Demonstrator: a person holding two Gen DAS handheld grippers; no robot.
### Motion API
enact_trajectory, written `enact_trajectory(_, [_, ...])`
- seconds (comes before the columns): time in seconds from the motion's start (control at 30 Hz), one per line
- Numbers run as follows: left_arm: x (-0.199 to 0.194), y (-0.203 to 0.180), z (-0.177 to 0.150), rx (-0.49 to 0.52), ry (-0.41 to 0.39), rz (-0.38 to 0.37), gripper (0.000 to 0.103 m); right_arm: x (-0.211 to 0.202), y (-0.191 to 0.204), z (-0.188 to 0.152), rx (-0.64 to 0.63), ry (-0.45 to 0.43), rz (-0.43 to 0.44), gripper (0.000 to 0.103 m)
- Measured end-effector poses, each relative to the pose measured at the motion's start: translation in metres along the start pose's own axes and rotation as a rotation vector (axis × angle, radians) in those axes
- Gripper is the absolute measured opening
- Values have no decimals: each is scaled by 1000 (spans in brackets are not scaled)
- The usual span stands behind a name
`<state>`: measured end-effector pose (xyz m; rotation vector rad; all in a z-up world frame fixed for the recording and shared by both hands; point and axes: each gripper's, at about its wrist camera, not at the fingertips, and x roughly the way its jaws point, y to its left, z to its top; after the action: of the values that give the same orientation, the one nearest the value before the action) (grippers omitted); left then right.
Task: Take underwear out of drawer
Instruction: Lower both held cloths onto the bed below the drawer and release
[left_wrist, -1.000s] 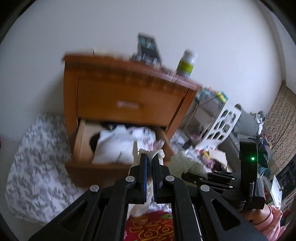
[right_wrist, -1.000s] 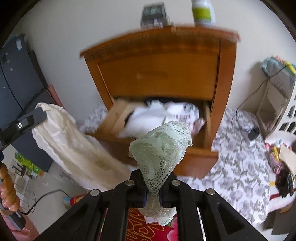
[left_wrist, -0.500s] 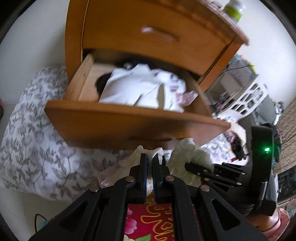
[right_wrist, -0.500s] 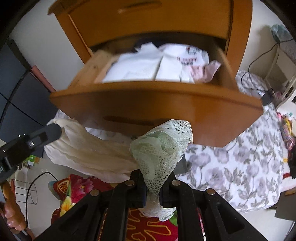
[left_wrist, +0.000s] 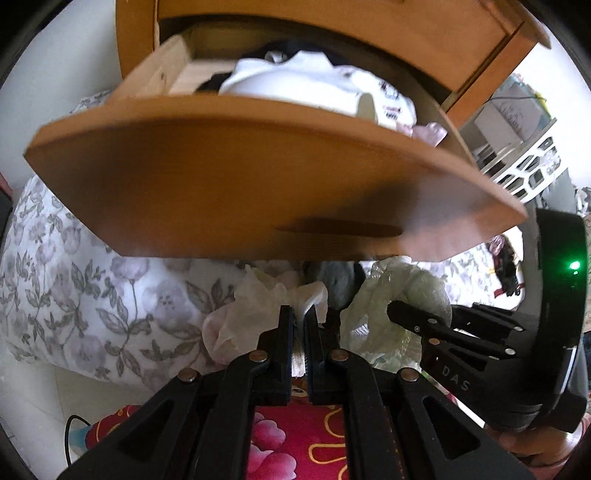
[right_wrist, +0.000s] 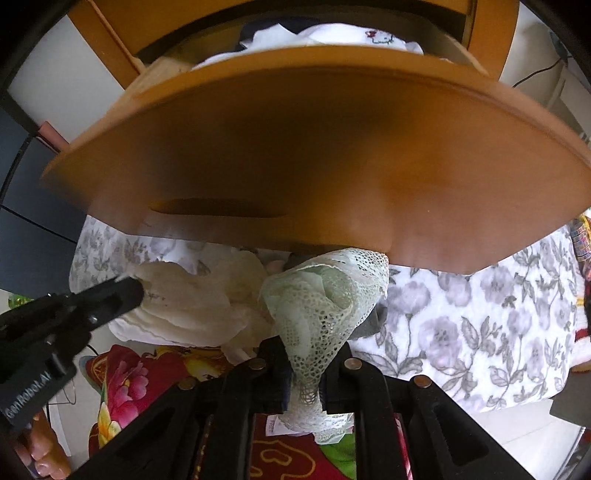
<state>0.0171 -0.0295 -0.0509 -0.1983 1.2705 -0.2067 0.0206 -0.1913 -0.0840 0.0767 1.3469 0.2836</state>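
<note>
Both garments are out of the drawer (left_wrist: 258, 184) and hang below its front edge, so the removal itself looks done for these two pieces.

Your left gripper (left_wrist: 299, 321) has its jaws pressed nearly together on the cream underwear (right_wrist: 192, 302), which bunches just beyond the tips and trails toward the floral bedding (left_wrist: 92, 295).

Your right gripper (right_wrist: 306, 369) is clamped on the green lace underwear (right_wrist: 325, 302); the lace fans out above the jaws and nearly touches the underside of the drawer front.

White folded clothes (left_wrist: 306, 85) remain inside the drawer, heaped toward its right side; whether any of it is underwear cannot be told.

Left to do, by my judgement: set both pieces down. The drawer stands open.
</note>
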Motion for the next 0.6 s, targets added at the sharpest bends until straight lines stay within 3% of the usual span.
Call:
enact_trajectory(0.07, [6,2,0,-6,19,12,7,3,2,1,-4,10,-5,28])
enact_trajectory(0.13, [9,4,0,-14,29,22,19,5,2,1,-11,12,-7,29])
enact_trajectory(0.17, [9,4,-1,-18,29,28,35,7,0,0,-11,14,-7,30])
enact_trajectory(0.2, [9,5,-1,-22,26,37,43,8,0,0,-10,16,-9,33])
enact_trajectory(0.3, [7,7,-1,-28,22,48,49,7,0,1,-13,13,-20,48])
enact_trajectory(0.47, [4,12,-4,-47,21,81,67,2,2,-1,-28,3,-31,63])
enact_trajectory(0.6, [2,16,-7,-54,26,110,69,1,2,-3,-23,0,-39,78])
